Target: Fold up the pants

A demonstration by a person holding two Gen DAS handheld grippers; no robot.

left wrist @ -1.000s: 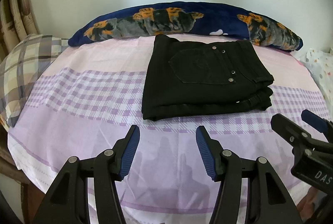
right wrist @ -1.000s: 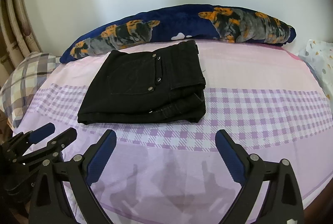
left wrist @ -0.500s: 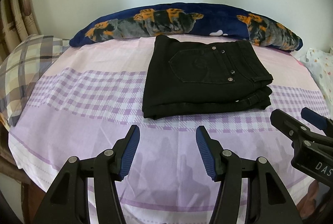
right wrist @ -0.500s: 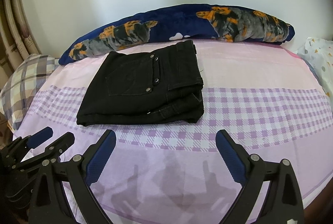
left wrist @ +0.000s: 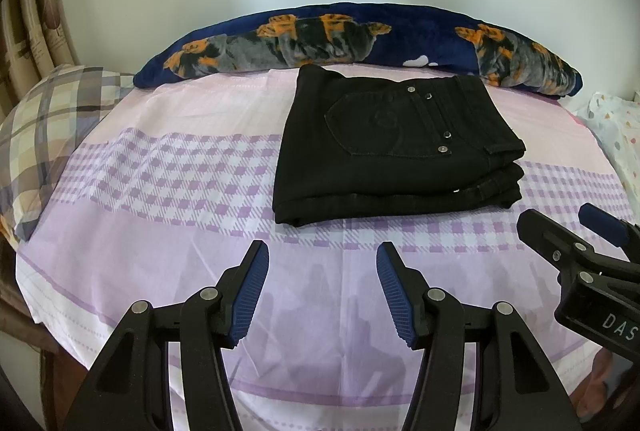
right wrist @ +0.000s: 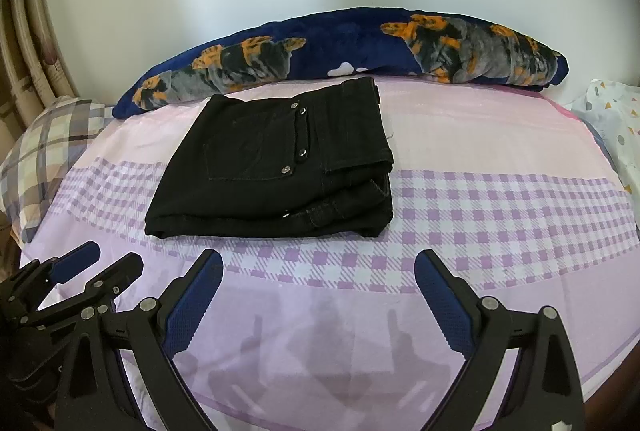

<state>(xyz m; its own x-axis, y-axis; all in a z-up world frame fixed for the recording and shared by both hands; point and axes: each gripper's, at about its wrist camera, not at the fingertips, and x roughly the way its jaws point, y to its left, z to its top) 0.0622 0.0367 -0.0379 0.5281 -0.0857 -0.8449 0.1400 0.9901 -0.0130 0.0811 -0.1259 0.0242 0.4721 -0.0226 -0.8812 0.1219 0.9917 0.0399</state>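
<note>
Ahead of your left gripper (left wrist: 322,283) and right gripper (right wrist: 318,291), both spread and empty, black pants (left wrist: 394,147) lie folded on the bed: soft, thickly stacked denim, best pinched at the layered right edge.

The black pants (left wrist: 392,147) lie folded into a compact, flat rectangle of several stacked layers on the bed (left wrist: 160,251), toward its far edge. A back pocket with metal rivets faces up. The waistband end and layered edges sit on the right; the smooth fold sits on the left.
</note>
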